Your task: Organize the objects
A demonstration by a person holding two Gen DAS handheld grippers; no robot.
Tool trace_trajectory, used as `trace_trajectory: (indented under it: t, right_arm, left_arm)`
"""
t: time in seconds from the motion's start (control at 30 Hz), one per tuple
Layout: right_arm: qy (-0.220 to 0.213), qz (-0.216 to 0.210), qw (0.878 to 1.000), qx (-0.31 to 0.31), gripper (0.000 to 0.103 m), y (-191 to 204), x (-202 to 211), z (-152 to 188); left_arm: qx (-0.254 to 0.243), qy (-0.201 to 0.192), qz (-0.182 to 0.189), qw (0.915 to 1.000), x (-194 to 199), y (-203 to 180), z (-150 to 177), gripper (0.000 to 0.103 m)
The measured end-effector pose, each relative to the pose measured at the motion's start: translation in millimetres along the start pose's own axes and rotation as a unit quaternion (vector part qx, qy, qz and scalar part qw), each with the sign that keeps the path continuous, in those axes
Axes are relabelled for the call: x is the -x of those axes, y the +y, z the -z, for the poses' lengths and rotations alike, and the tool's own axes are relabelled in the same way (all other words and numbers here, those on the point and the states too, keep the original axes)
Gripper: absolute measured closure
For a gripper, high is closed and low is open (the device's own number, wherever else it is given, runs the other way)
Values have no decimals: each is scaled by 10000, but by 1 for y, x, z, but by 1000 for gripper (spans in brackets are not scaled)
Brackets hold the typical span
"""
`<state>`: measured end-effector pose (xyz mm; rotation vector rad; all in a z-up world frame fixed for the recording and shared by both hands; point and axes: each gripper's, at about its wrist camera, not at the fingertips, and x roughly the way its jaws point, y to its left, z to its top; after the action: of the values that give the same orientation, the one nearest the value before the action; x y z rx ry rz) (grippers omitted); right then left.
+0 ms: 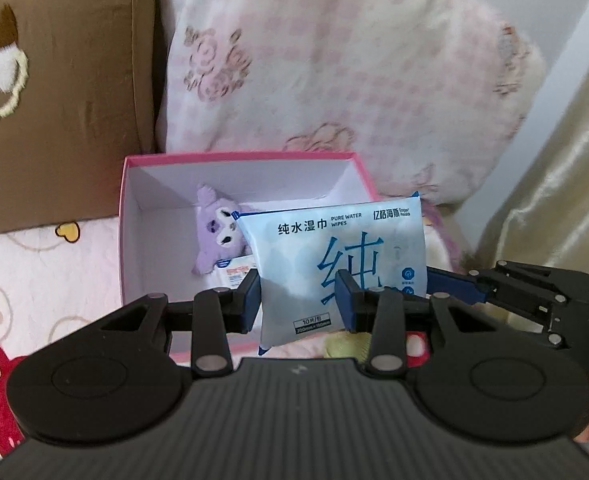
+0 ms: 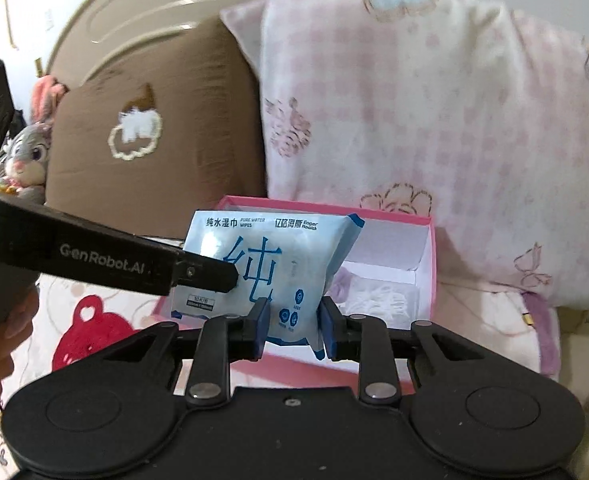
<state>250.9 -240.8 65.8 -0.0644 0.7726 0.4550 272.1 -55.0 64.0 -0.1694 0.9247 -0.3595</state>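
Both claws pinch one pack of wipes [image 1: 334, 264]: the left gripper [image 1: 300, 300] clamps its left side, the right gripper [image 2: 294, 322] its lower right corner. It hangs above the pink box [image 1: 123, 216], over a purple plush toy [image 1: 218, 236] inside.

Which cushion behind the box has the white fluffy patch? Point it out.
The brown cushion, left of the pink box. It is plain brown with a white fluffy patch outlined in cream; the pink checked cushion beside it carries printed animal figures instead.
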Motion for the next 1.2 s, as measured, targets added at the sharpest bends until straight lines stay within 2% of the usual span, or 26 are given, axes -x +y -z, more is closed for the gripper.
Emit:
trace_trajectory:
  t: [0.1,0.3,0.4,0.53,0.8,1.0,1.2]
  right_arm:
    - [237,-107,9997,25,71,-9,-32,0]
    - [738,-541,9957,-112,71,-21,-101,7]
    - [870,-573,9943,-213,71,-22,-124,13]
    - [1065,-593,9917,-397,71,-26,-147,19]
    - [1352,-552,9859,-810,72,-32,-165,19]
    - [1408,-305,9862,-818,73,-30,-170,17]
    - [1404,-375,9866,-746,75,-23,-156,18]
  left_arm:
    - [248,223,-150,9993,-32,12,-5,64]
    - [400,576,-628,9956,-83,36,-5,66]
    - [440,700,-753,9937,-103,44,-4,65]
    - [726,906,-835,9897,-126,56,-3,64]
    - [858,1056,-847,9871,-143,66,-5,66]
    - [961,1045,-847,9862,-148,67,-2,66]
    - [827,1076,-806,9875,-141,59,3,66]
